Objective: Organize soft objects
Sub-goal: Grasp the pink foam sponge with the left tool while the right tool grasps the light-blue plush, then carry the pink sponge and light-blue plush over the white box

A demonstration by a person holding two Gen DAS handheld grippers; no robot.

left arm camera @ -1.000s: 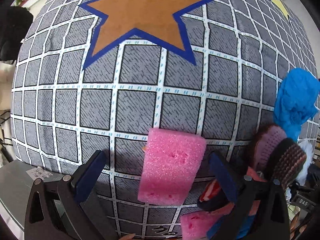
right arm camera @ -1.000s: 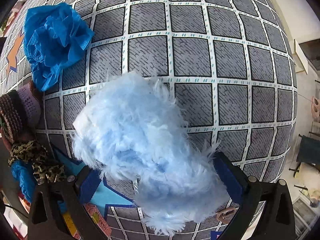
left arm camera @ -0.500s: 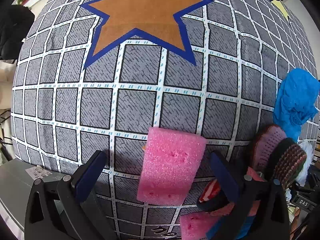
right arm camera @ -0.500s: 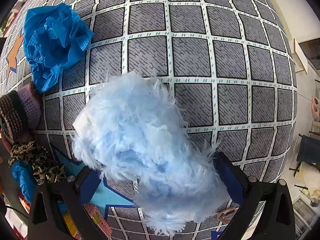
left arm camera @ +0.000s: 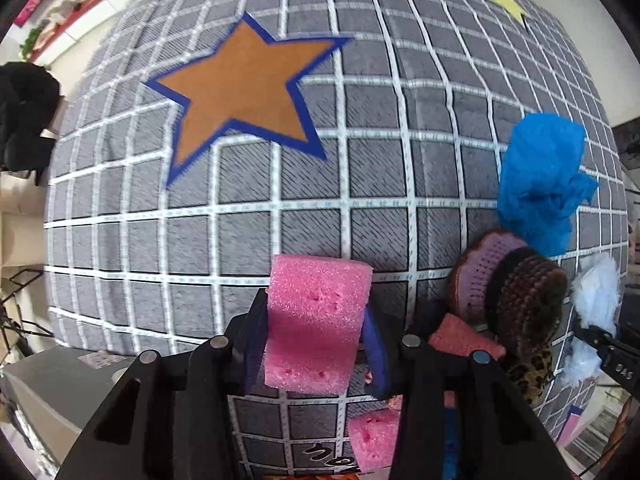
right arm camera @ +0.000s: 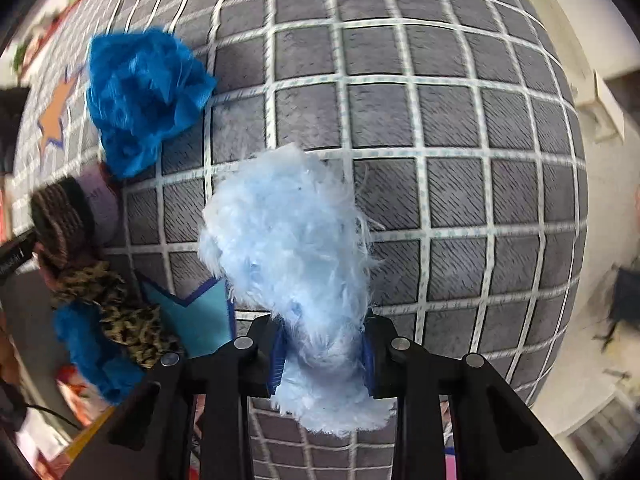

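1. Pink foam is what the left gripper (left arm camera: 316, 344) holds: its blue-padded fingers (left arm camera: 375, 354) press both sides of the pink sponge block (left arm camera: 316, 320), which bulges above them and sits lifted over the gray checked mat (left arm camera: 280, 172).
2. Pale blue fluff fills the right gripper (right arm camera: 323, 354); its jaws are drawn in narrow on the lower part of the light blue furry piece (right arm camera: 292, 236), which spreads out wide above the pinch and hangs over the same mat.
3. Just below and right of the left gripper lie two more pink sponge pieces, one (left arm camera: 374, 438) at the bottom edge and one (left arm camera: 464, 340) beside the right finger.
4. Next to that second piece stands a rolled knitted item in brown, black and mauve (left arm camera: 520, 292), with a leopard-print fabric (left arm camera: 528, 372) touching its lower side.
5. A crumpled bright blue cloth (left arm camera: 544, 184) rests on the mat just beyond the knitted roll; the right wrist view shows it to the upper left of the furry piece, apart from it.
6. In the right wrist view a teal star patch (right arm camera: 192, 312) lies on the mat beside the gripper's left finger, and a darker blue fuzzy item (right arm camera: 88, 352) sits under the leopard-print fabric at the mat's edge.
7. Farther out on the mat is a brown star with a blue border (left arm camera: 240, 88), and a small yellow star (left arm camera: 504, 0) near the far corner.
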